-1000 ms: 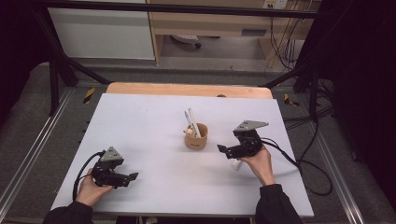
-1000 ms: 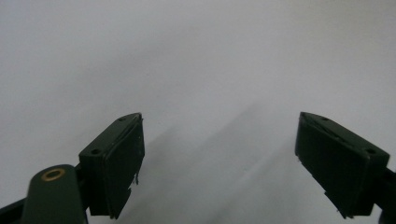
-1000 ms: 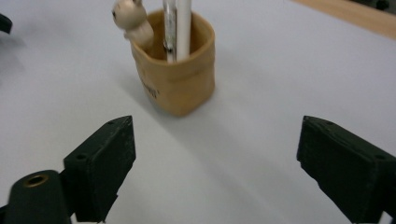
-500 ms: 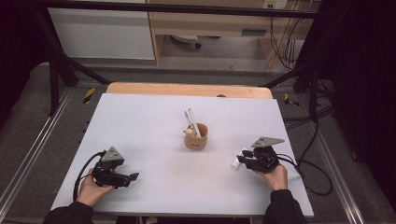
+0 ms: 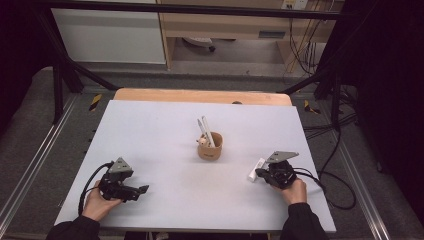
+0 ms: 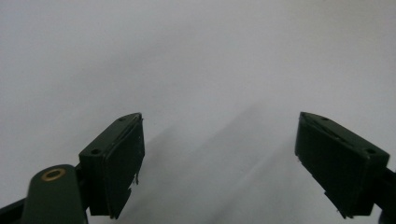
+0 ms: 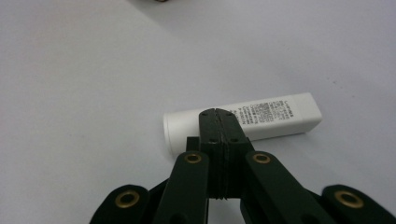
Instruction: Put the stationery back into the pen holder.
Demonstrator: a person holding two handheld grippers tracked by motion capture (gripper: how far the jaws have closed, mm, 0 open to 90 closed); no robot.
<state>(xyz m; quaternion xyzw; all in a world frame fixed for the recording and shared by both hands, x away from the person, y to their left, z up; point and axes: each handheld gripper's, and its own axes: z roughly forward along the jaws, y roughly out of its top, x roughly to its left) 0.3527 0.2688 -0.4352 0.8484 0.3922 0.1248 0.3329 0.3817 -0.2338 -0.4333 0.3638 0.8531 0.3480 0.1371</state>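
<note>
White tube [image 7: 243,122] with fine grey print along its side; black right gripper [image 7: 218,115] with brass-coloured rivets; black left gripper [image 5: 131,191] bearing a grey plate. Pale grey-white desk [image 5: 160,135], wooden strip at its far edge. Tan cup [image 5: 210,148] holding white, possibly plastic, sticks [image 5: 206,131].
</note>
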